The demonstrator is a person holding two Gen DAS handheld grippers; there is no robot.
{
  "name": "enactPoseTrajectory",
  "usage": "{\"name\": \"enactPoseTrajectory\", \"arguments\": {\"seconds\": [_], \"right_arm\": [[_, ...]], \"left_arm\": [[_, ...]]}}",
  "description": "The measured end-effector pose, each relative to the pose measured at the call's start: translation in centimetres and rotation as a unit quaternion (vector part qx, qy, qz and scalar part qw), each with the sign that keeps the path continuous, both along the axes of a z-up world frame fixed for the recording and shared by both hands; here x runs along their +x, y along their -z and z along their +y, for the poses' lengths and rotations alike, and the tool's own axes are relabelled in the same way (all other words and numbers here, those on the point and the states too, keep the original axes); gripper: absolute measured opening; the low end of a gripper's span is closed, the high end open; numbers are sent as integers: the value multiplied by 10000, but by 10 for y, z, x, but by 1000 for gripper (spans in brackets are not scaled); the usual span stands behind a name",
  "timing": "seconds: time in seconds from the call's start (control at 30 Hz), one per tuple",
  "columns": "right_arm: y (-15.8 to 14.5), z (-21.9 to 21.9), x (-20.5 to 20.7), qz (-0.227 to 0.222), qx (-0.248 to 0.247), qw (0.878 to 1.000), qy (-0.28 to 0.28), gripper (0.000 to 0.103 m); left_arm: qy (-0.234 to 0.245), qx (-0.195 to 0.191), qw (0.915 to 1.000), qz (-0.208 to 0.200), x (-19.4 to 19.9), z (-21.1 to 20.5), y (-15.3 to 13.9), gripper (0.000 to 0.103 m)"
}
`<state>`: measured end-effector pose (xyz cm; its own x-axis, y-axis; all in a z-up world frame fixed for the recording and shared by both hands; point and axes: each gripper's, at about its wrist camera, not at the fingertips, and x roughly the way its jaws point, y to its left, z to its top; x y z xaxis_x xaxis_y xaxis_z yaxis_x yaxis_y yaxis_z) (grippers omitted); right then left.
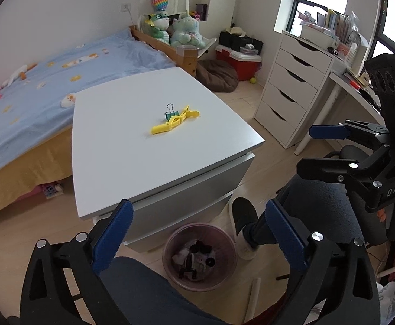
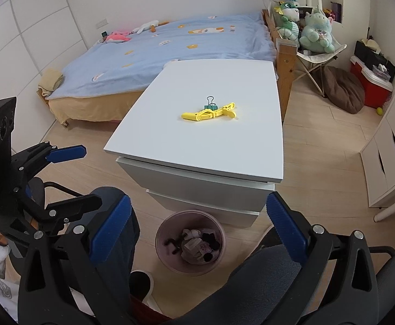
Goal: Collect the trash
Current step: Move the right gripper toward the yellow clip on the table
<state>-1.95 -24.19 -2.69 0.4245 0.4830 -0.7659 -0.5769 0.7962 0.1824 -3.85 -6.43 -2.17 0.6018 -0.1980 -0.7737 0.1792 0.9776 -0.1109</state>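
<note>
I have both hand-held grippers above the waste bin, which stands on the floor just in front of the white bench. My left hand-held gripper is spread wide, its blue pads well apart with nothing between them; the bin shows through the gap. My right hand-held gripper is likewise spread and empty, the same bin lying below and between its fingers.

Inside the bin I see crumpled pale scraps and several dark pieces; I cannot make out what each one is through the fisheye. Away from the bin, near the middle of the bench top, lies a yellow plastic clip, and a green binder clip sits touching its far side. Both show again from the right wrist: yellow clip, binder clip.

A person's dark-trousered leg and slippered foot rest just beside the bin. Beyond the bench is a bed.
</note>
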Motion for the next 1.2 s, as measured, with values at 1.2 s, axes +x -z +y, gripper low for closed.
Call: {"name": "enactPoseTrajectory", "arguments": {"seconds": [1.2], "right_arm": [[-8, 31, 82, -245, -349, 9974, -587, 99]], "left_arm": [[-619, -1, 9977, -287, 22, 34, -7, 95]]}}
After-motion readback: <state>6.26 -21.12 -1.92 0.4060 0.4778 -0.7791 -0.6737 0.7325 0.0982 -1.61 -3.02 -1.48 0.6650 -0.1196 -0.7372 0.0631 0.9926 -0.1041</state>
